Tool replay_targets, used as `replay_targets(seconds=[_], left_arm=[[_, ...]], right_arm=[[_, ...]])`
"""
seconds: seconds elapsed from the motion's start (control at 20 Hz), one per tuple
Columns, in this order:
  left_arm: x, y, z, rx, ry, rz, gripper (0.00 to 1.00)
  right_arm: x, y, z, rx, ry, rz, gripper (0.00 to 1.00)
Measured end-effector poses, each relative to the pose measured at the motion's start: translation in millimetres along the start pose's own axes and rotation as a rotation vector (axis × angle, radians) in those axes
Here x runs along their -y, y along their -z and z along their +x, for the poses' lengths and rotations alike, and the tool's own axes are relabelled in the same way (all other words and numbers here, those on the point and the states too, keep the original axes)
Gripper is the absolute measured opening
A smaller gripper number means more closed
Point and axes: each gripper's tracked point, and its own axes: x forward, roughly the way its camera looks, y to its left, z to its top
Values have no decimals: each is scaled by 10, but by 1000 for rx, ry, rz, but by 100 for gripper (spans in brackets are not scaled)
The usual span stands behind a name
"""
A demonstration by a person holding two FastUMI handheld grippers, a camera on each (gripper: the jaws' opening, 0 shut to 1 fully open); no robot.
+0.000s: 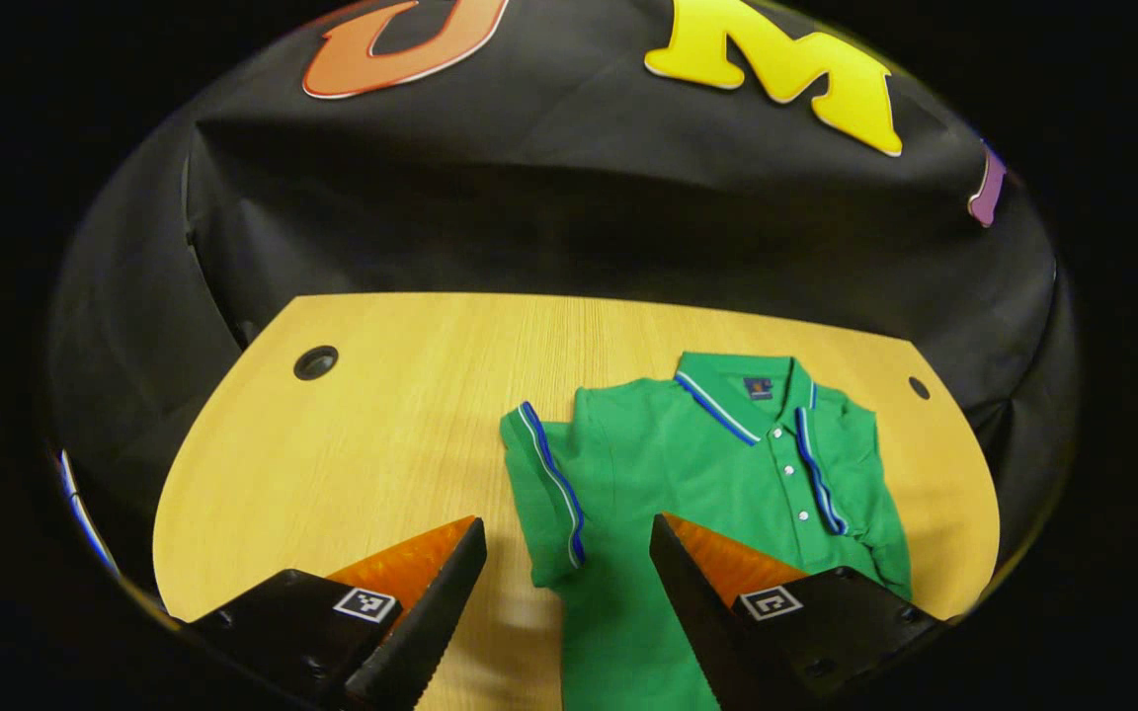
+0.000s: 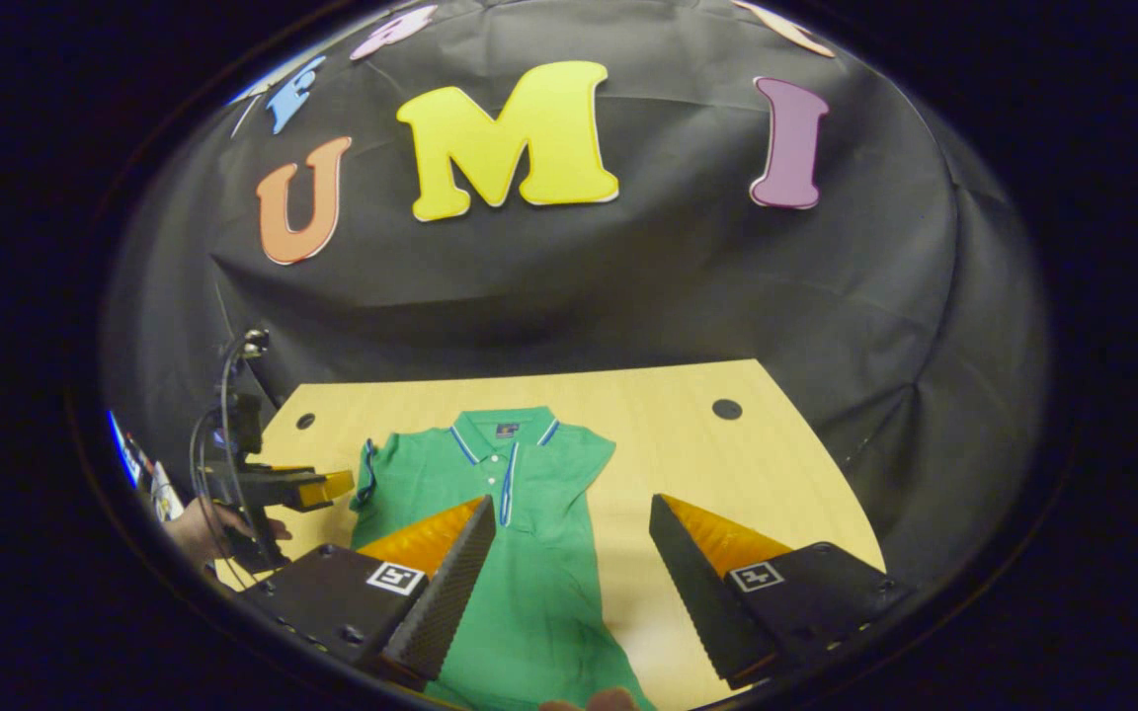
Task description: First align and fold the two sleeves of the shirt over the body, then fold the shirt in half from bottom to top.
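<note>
Two cable holes [image 1: 315, 362] in table [image 1: 381, 434], shirt [image 1: 717, 474] sleeves folded — nothing atop.

Each view looks forward and down past its own claw, from above the near bench [image 1: 381, 415] edge, both sharing the shirt [image 2: 529, 553].

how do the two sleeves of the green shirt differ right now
The shirt's left-side sleeve in the left gripper view sticks out past the body with its blue and white striped cuff in plain sight. The opposite sleeve lies tucked in against the body, cuff hidden, with bunched wrinkles. So one reads as not yet folded, the other as folded. Both are short, green, and lie on the wooden table.
</note>
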Motion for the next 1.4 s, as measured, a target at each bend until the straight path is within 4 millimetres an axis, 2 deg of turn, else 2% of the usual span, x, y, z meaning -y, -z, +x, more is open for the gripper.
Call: replay_targets(seconds=[0.05,0.15,0.4,0.5,0.55,0.6,0.65,0.7,0.85,0.9,0.95,1.1,1.3,1.4], left_arm=[[0,44,100,-27,2,4,100],[-20,126,249,-76,-6,7,100],[-94,209,429,-128,-36,14,100],[-86,218,454,-136,-29,-2,73],[-107,221,467,-141,-32,-10,67],[-121,230,470,-145,-33,-18,53],[-133,254,481,-153,-36,-26,47],[-148,268,490,-163,-40,-28,35],[-156,185,473,-144,-27,-43,18],[-101,167,455,-143,-2,-58,6],[-86,133,421,-136,5,-64,6],[-76,-66,273,-93,9,-57,6],[142,-333,89,-41,36,-53,6],[345,-434,7,-26,61,-56,5]], right_arm=[[38,35,-8,-11,9,12,96],[94,105,-9,-29,19,25,96],[141,153,34,-47,17,45,96],[125,113,24,-36,10,58,96],[109,81,25,-26,9,59,96],[80,73,31,-20,2,59,96],[38,61,47,-18,-8,56,96],[-5,55,51,-16,-15,51,96],[-67,57,52,-16,-32,35,96],[-68,67,52,-17,-35,34,92],[-63,75,41,-17,-38,37,96],[-36,85,34,-13,-34,54,96],[21,47,-61,10,-37,78,96],[60,25,-104,20,-40,84,96]])
